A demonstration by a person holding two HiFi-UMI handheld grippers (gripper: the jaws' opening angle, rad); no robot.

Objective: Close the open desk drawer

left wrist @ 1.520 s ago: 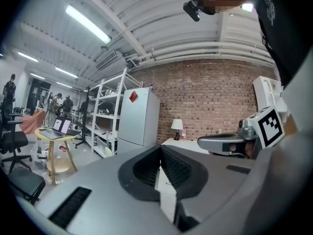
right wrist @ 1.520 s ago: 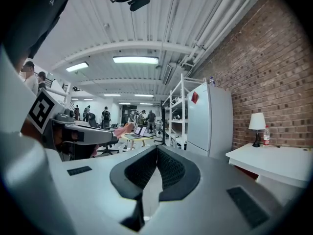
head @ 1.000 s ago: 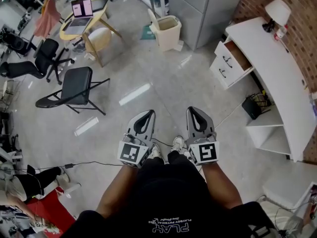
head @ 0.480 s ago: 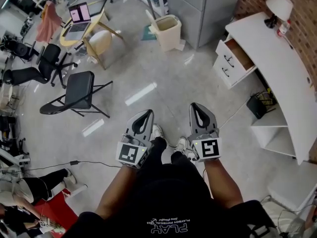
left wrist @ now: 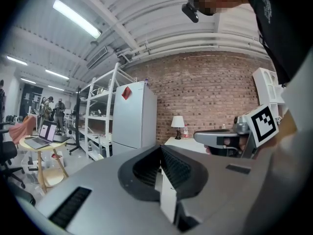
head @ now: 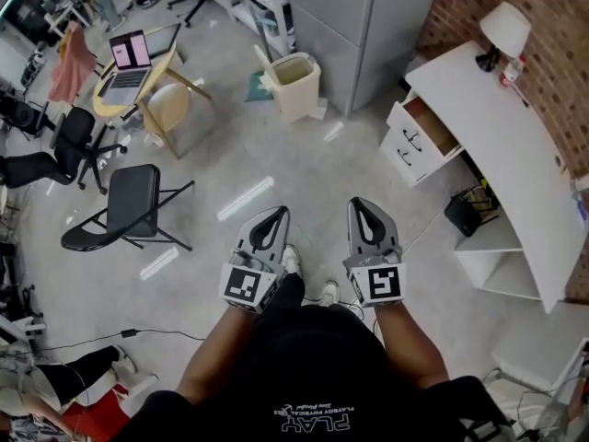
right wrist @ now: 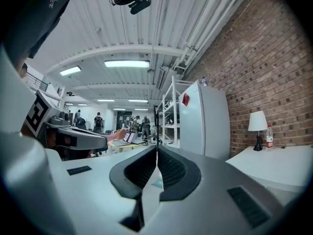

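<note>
1. The left grey hand-held gripper point(head: 274, 213) has its jaws pressed together, holding nothing.
2. The right grey hand-held gripper point(head: 360, 205) is likewise closed and empty.
3. The open white desk drawer point(head: 425, 127) juts from the curved white tabletop point(head: 502, 145) at two o'clock, well apart from both.

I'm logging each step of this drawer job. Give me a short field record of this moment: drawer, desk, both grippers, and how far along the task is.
drawer: top one, pulled out, brown inside showing
desk: white, along the brick wall, lamp at its far end
left gripper: jaws together, nothing between them
right gripper: jaws together, nothing between them
position: both grippers held in front of the person, apart from the desk, floor in between
task state: drawer open, not yet touched
</note>
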